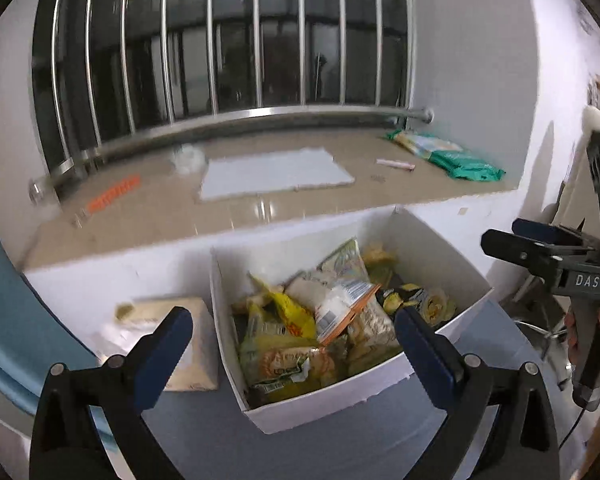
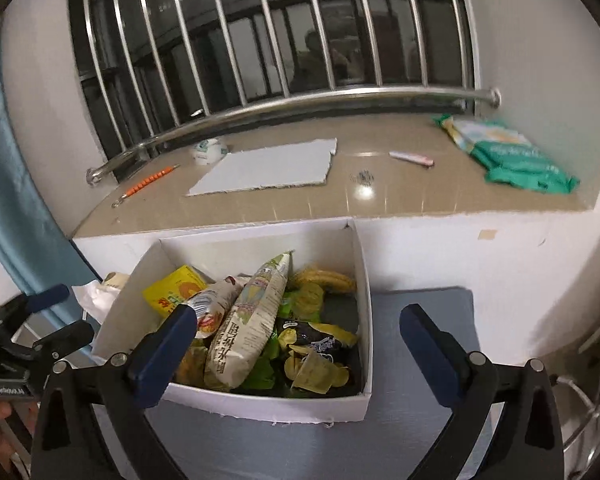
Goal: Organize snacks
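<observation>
A white cardboard box [image 1: 324, 402] full of snack packets stands on a grey table against a white ledge; it also shows in the right wrist view [image 2: 260, 402]. In it lie a yellow packet [image 2: 172, 290], a long beige packet [image 2: 248, 328] and a dark packet with yellow chips [image 2: 316, 346]. My left gripper [image 1: 292, 344] is open and empty, held above the box's near edge. My right gripper [image 2: 296, 344] is open and empty over the box's front right; it appears at the right of the left wrist view [image 1: 540, 248].
A tan tissue pack [image 1: 192, 348] lies left of the box. On the ledge are a grey board [image 2: 268, 168], an orange beaded stick [image 2: 148, 182], a pink pen [image 2: 412, 158], a tape roll [image 2: 210, 150] and green packs [image 2: 516, 156]. Window bars stand behind. A blue curtain [image 2: 8, 208] hangs left.
</observation>
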Motion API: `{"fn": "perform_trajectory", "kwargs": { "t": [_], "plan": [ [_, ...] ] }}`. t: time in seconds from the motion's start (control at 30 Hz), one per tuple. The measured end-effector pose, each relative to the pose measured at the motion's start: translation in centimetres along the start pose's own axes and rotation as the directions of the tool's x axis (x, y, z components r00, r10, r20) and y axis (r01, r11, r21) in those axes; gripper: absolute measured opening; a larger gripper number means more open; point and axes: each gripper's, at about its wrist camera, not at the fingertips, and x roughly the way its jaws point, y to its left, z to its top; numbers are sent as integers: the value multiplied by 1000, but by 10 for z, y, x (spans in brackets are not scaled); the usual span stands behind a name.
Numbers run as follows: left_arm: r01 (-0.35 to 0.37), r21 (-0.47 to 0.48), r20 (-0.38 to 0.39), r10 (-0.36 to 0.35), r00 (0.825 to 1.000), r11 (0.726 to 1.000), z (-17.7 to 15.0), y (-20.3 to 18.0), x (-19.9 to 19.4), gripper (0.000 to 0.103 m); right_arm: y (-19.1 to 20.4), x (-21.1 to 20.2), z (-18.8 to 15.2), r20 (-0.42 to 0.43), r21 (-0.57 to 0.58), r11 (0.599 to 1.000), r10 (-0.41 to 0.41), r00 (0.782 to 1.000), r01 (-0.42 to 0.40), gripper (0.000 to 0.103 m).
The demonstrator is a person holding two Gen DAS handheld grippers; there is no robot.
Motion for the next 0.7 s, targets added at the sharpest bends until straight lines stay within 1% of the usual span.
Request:
{"fn": "perform_trajectory", "kwargs": {
  "t": [0.03, 0.1, 0.13, 0.2, 0.23, 0.27, 0.3, 0.37, 0.43, 0.53, 0.6, 0.7],
  "plan": [
    [-1, 11, 18, 1, 1000, 1000, 0, -4, -8, 103, 4, -7, 0, 25, -13, 1000, 0, 1000, 1, 103],
    [-39, 31, 68, 36, 997, 999, -2, -14, -26, 103, 13, -21, -2, 61, -34, 999, -12, 998, 14, 103],
    [-56, 33, 81, 53, 995, 998, -2, -17, -32, 103, 18, -29, -3, 83, -48, 999, -20, 996, 24, 103],
    [-83, 16, 100, 81, 992, 996, -5, -20, -48, 103, 27, -44, -6, 102, -79, 997, -7, 995, 15, 103],
    [-76, 3, 104, 76, 992, 997, -7, -20, -55, 103, 32, -53, -9, 105, -87, 996, -19, 994, 29, 103],
    [-45, -15, 105, 46, 993, 999, -9, -19, -62, 103, 37, -64, -13, 120, -101, 994, -37, 992, 49, 103],
    [-9, -29, 99, 12, 995, 1000, -12, -18, -68, 103, 40, -72, -16, 133, -112, 992, -35, 990, 50, 103],
    [64, -70, 92, -58, 994, 995, -20, -16, -84, 103, 44, -90, -25, 136, -126, 992, -6, 991, 23, 103],
    [94, -99, 97, -84, 992, 991, -30, -16, -101, 103, 46, -107, -35, 112, -115, 993, 30, 993, -17, 103],
    [86, -106, 119, -73, 990, 991, -52, -25, -133, 103, 52, -132, -57, 87, -127, 990, 76, 993, -64, 103],
    [66, -94, 110, -55, 992, 993, -67, -34, -147, 103, 58, -148, -72, 87, -158, 984, 97, 991, -82, 103],
    [44, -87, 113, -34, 993, 995, -89, -46, -172, 103, 64, -172, -95, 106, -168, 983, 95, 990, -76, 103]
  ]
}}
